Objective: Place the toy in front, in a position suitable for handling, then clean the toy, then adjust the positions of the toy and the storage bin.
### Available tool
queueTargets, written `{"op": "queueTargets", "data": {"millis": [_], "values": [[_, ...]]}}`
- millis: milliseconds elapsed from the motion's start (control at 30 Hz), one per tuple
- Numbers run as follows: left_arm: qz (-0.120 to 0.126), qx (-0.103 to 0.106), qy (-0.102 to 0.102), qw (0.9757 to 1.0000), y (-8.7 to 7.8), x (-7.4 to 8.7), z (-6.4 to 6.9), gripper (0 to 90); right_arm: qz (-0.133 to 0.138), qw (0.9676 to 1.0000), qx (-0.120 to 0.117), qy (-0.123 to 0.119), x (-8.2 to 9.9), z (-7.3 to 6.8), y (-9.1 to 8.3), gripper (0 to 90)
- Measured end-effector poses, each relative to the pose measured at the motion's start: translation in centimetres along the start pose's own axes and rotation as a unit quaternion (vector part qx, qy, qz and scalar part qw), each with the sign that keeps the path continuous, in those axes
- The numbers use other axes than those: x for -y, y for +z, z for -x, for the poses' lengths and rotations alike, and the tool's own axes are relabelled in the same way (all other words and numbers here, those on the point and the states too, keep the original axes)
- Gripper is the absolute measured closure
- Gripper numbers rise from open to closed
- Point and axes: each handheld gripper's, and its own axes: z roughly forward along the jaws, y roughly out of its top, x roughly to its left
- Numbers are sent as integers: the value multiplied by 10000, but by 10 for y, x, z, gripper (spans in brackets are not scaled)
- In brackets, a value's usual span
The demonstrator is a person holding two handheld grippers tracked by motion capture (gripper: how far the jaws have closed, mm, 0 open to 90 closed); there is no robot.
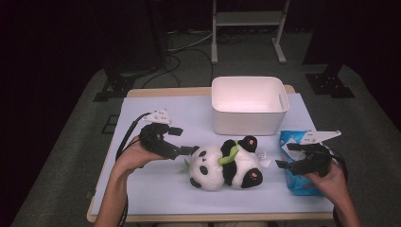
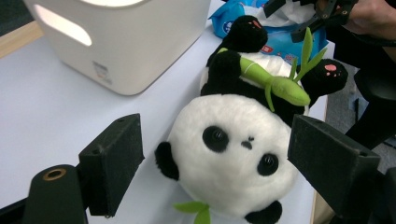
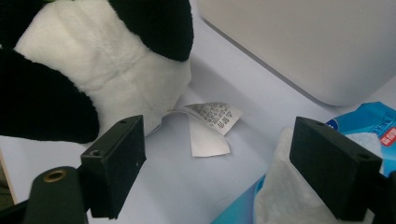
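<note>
Plush panda (image 1: pixel 226 163) lies on its back mid-tabletop (image 1: pixel 156 189), just in front of white bin (image 1: pixel 248 105). Long axis runs across tabletop: head toward left gripper (image 1: pixel 187 151), feet and sewn tag (image 3: pixel 212 126) toward right gripper (image 1: pixel 283 165). Left fingers (image 2: pixel 114 163) spread wide, nothing between pads, panda head straight ahead and close. Right fingers (image 3: pixel 116 163) also wide, empty, over blue wipes pack (image 1: pixel 298 182), panda rump just beyond. Judgement: left hand nearer; short reach forward puts head between fingers.
</note>
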Motion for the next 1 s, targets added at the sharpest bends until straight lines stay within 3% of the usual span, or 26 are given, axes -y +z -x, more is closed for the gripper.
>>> {"op": "queueTargets", "data": {"millis": [433,833,1000], "values": [[59,-113,-169,9998,-10,14,-4,125,-14,10000,47,-60,-1,-2,-5,170],[-89,-102,-183,9997,-4,26,-7,97,-119,9999,-54,-54,-3,2,-19,169],[-87,11,-180,9998,4,35,-9,90,-245,9997,-39,-83,-8,7,-31,160]]}}
